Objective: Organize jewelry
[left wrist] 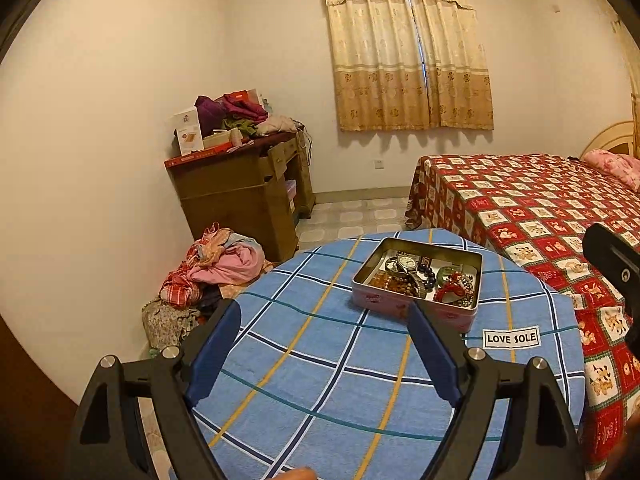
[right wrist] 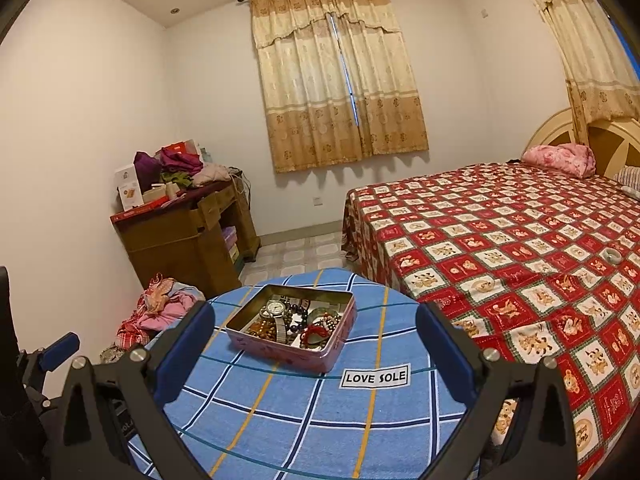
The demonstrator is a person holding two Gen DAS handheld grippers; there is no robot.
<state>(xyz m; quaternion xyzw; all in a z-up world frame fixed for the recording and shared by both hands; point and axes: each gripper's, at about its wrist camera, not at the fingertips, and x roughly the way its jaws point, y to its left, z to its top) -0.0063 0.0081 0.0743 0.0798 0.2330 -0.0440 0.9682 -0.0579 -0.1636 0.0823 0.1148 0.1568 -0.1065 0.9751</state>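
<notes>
Hovering over the round table, the left gripper is holding its jaws wide apart with nothing between them but blue checked cloth. Its blue pads are standing clear of everything. Just beyond the right jaw's tip, the tin is sitting open on the cloth, pink-sided and lidless. Inside it, a watch is lying toward the far side, with dark beads beside it, amber beads nearer the left jaw, and a red tangle with pearls lying toward the right. A label reading LOVE SOLE is showing on the cloth to the right of the right jaw.

In the right wrist view, the right gripper is likewise standing with jaws spread wide and empty. The tin is sitting ahead between the two jaws, nearer the left one, touching neither. The label is lying between the jaws too, just short of the tin. Outside the right jaw, the bed is stretching away under a red patchwork cover.
</notes>
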